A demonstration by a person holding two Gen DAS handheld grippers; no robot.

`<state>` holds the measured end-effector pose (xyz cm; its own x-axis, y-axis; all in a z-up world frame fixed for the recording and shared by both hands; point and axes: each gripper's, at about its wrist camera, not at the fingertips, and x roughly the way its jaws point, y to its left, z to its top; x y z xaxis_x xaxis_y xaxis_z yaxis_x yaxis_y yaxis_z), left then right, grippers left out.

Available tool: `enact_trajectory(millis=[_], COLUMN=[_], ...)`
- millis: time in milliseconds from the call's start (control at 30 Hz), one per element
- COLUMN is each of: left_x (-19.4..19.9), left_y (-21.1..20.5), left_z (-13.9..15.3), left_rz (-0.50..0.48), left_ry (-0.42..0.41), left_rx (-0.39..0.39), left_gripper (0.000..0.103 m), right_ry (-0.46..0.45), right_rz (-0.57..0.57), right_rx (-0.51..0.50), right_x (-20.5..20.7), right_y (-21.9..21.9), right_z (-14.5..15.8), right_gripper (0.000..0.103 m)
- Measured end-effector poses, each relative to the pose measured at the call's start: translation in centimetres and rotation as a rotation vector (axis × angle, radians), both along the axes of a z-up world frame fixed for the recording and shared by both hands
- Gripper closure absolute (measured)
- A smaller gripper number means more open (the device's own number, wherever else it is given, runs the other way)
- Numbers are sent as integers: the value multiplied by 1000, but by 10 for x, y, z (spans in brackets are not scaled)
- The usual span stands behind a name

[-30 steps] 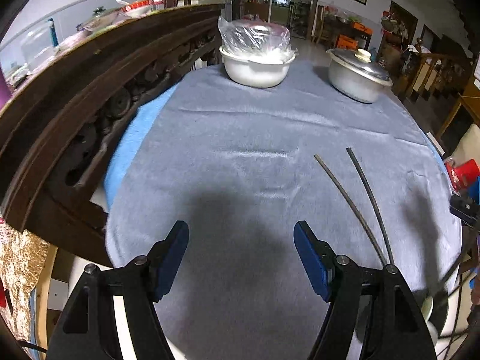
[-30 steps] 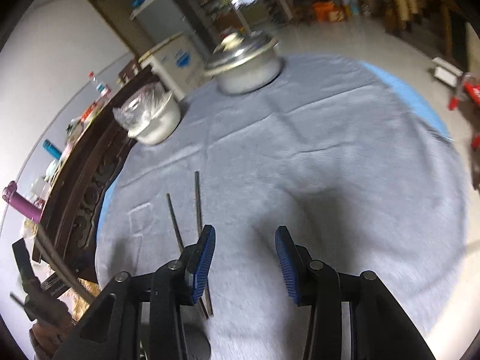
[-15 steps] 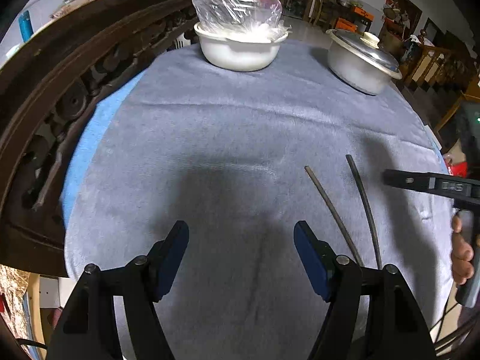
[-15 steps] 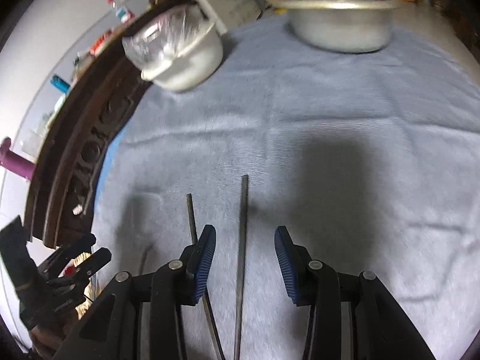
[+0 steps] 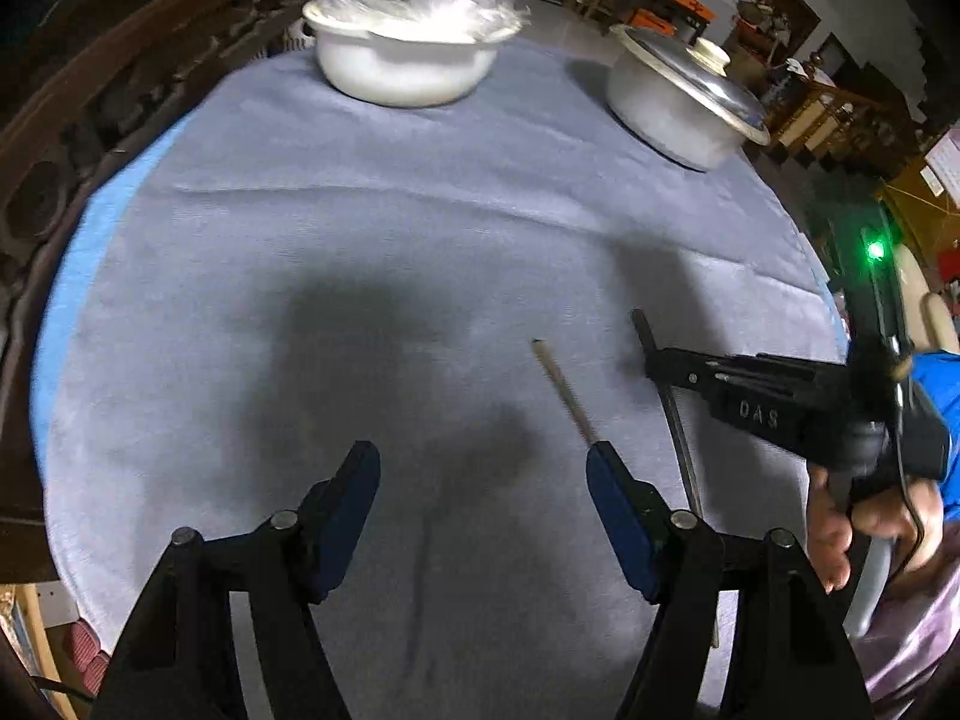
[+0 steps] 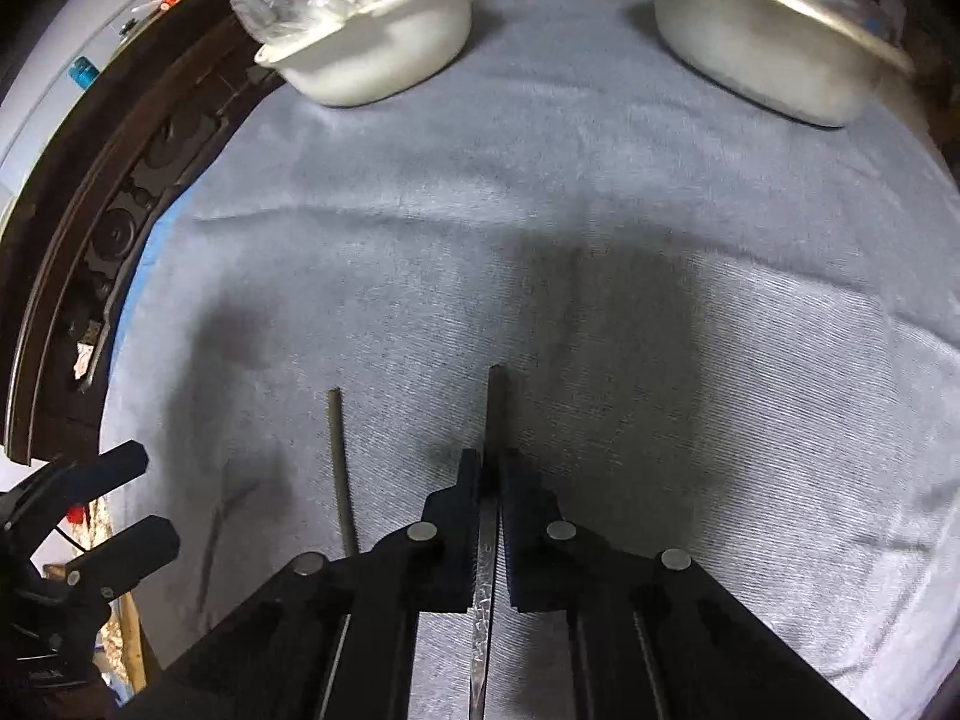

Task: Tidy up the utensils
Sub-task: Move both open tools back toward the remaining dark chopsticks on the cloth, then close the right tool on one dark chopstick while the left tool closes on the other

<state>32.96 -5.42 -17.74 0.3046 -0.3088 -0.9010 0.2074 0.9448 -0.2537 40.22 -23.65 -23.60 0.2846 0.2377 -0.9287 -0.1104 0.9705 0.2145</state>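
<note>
Right tongs [image 6: 492,468] clamp a dark thin chopstick [image 6: 493,402] pointing straight ahead along them; left tongs [image 5: 483,480], empty, are narrowing.

A: Left gripper [image 5: 483,474]?
B: Jaws apart, closing a little, nothing between, over the grey cloth [image 5: 360,252]. One chopstick [image 5: 564,390] lies just past its right finger.

A: Other chopstick [image 5: 675,420]?
B: Right of the first, with the right gripper [image 5: 651,363] clamped on it. White bowl [image 5: 408,66] and lidded pot [image 5: 678,108] at the cloth's far edge.
</note>
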Motion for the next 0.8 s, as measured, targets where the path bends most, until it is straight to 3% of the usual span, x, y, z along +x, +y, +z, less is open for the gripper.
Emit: enact_trajectory(millis=[67, 200, 267, 400, 433, 467, 500, 567, 667, 800], left_x=[7, 19, 25, 35, 36, 37, 38, 39, 40, 48], left_y=[-9, -29, -41, -60, -64, -70, -75, -86, -105, -108], left_z=[-7, -19, -24, -38, -39, -38, -41, -42, -38, -36], left_rz=[-16, -55, -79, -113, -121, -144, -176, -230, -330, -351], left_ry=[40, 86, 95, 144, 129, 103, 110, 81, 22, 17], left_rx=[-34, -67, -76, -96, -92, -79, -79, -80, -12, 30], left_gripper=[42, 42, 47, 73, 80, 94, 97, 97, 97, 97], right_ry=[-8, -1, 9, 31, 38, 46, 61, 83, 119, 125], right_rz=[-16, -72, -102, -153, -166, -174, -184, -193, -217, -236], right_rx=[-10, -11, -12, -10, -13, -17, -11, 4, 23, 28], right_x=[-6, -16, -22, -34, -37, -39, -41, -42, -41, -37], right_y=[-7, -32, -46, -71, -78, -82, -88, -94, -99, -104], right_z=[0, 0, 1, 1, 1, 0, -1, -1, -2, -1], right_gripper=[96, 96, 96, 96, 96, 96, 96, 96, 96, 94])
